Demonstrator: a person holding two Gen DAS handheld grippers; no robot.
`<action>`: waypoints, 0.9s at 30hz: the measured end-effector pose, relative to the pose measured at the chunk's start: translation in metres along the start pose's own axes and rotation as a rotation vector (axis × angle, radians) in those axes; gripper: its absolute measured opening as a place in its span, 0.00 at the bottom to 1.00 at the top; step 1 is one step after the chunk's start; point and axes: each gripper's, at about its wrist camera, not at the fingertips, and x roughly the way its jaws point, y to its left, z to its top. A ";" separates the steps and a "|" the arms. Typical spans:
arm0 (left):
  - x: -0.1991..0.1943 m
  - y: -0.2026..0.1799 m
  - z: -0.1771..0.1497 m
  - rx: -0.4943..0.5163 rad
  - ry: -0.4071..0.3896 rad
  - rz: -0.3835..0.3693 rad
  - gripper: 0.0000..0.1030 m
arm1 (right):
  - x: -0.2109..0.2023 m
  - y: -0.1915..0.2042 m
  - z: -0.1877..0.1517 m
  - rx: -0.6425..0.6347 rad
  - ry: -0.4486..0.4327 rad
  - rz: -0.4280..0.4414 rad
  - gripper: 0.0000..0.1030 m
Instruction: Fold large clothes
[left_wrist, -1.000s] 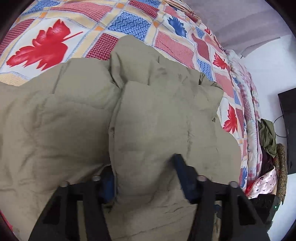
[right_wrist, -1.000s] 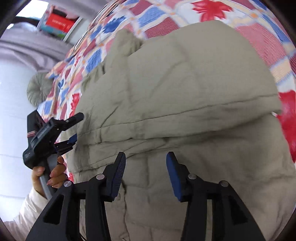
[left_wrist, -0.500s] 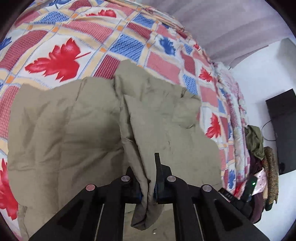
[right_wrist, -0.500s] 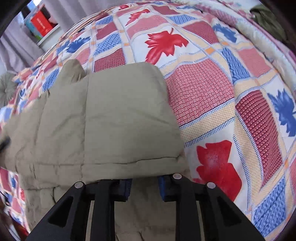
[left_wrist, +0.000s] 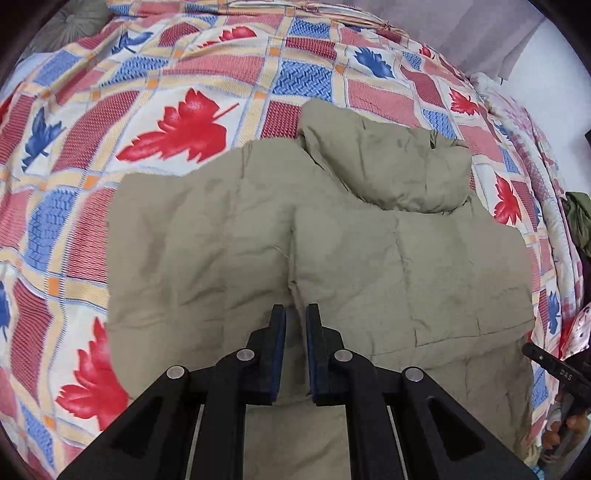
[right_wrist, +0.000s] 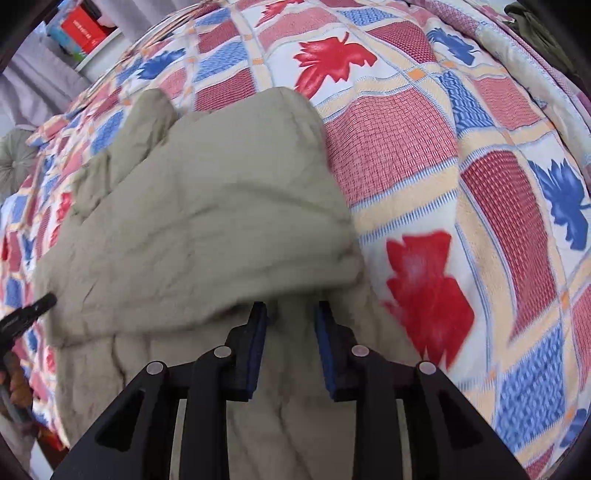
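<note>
On the bed, over a bedspread (left_wrist: 192, 122) printed with red and blue leaves, lies an olive quilted puffer jacket (left_wrist: 229, 236), its hood (left_wrist: 388, 166) pointing toward the bed's far edge and its hem toward the near edge, where both grippers are. The left gripper (left_wrist: 295, 321) has its jaws pressed nearly together, pinching a thin ridge of the jacket's near layer beside the middle seam. The right gripper (right_wrist: 290, 314), over the jacket's right edge near the bare bedspread, has its jaws opening, with a puffy fold between them and not clearly pressed by the pads. The jacket looks light, soft and springy: it will likely billow and slide on its smooth shell, so a firm pinch on the stitched hem or seam should hold better than one on loose padding.
</note>
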 end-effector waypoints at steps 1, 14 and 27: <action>-0.009 0.002 0.001 0.000 -0.017 -0.004 0.11 | -0.009 0.001 -0.005 -0.020 0.000 0.018 0.30; 0.043 -0.057 0.004 0.198 -0.015 0.126 0.11 | -0.004 -0.019 0.080 0.047 -0.126 0.144 0.28; 0.071 -0.043 -0.004 0.165 0.007 0.093 0.11 | 0.063 -0.010 0.064 -0.071 -0.081 -0.019 0.25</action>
